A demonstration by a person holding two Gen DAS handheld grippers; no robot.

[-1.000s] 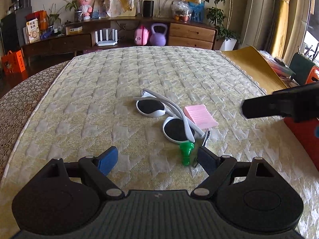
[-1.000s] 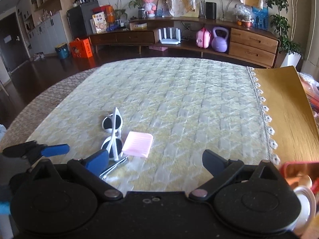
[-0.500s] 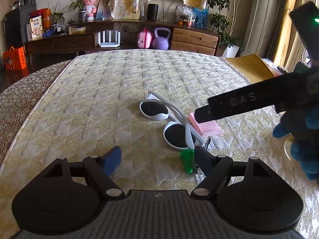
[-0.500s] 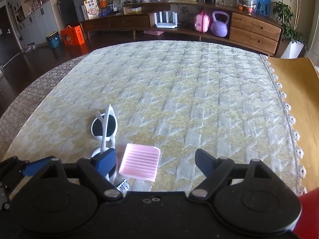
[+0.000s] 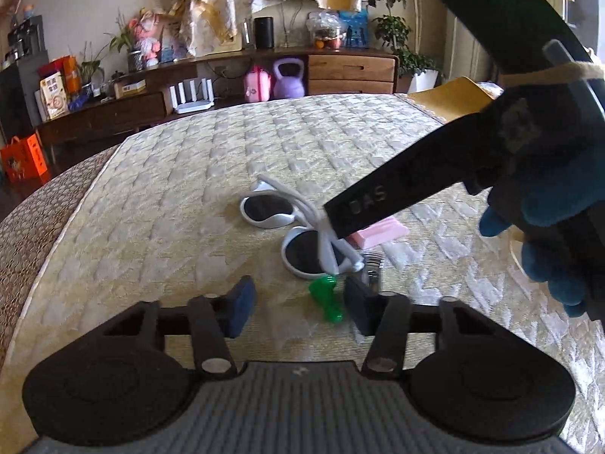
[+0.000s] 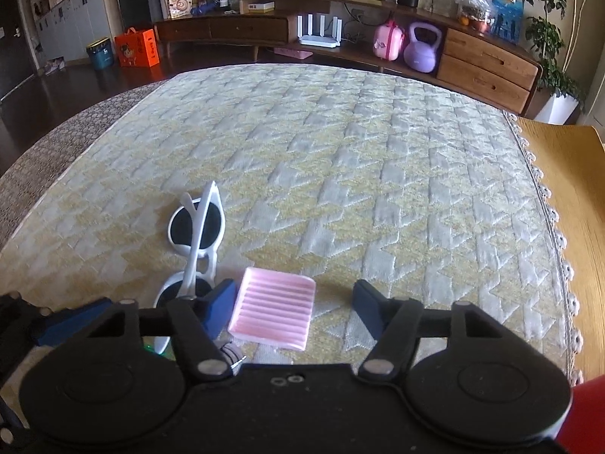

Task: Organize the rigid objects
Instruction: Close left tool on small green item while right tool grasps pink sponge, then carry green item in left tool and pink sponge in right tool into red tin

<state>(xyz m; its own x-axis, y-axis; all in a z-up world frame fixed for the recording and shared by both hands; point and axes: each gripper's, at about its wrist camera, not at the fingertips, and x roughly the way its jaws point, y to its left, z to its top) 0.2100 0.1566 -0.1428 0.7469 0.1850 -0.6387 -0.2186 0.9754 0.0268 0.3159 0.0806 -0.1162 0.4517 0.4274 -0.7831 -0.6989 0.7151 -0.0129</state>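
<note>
White sunglasses (image 5: 287,227) with dark lenses lie folded on the quilted yellow cover; they also show in the right wrist view (image 6: 196,234). A pink ribbed rectangle (image 6: 274,312) lies just right of them, partly hidden in the left wrist view (image 5: 382,231). A green plastic piece (image 5: 327,297) and a metal clip (image 5: 372,270) lie near the sunglasses. My left gripper (image 5: 298,312) is open, its jaws around the green piece. My right gripper (image 6: 293,312) is open, low over the pink rectangle, which sits between its fingers.
The right gripper's black body (image 5: 435,178) and a blue-gloved hand (image 5: 548,219) cross the right of the left wrist view. A bare wooden table edge (image 6: 567,189) lies right of the cover. A sideboard (image 6: 378,49) with a purple kettlebell stands far behind.
My right gripper has moved forward and down over the pink rectangle, and now covers more of the left wrist view. My left gripper has shifted forward slightly toward the green piece.
</note>
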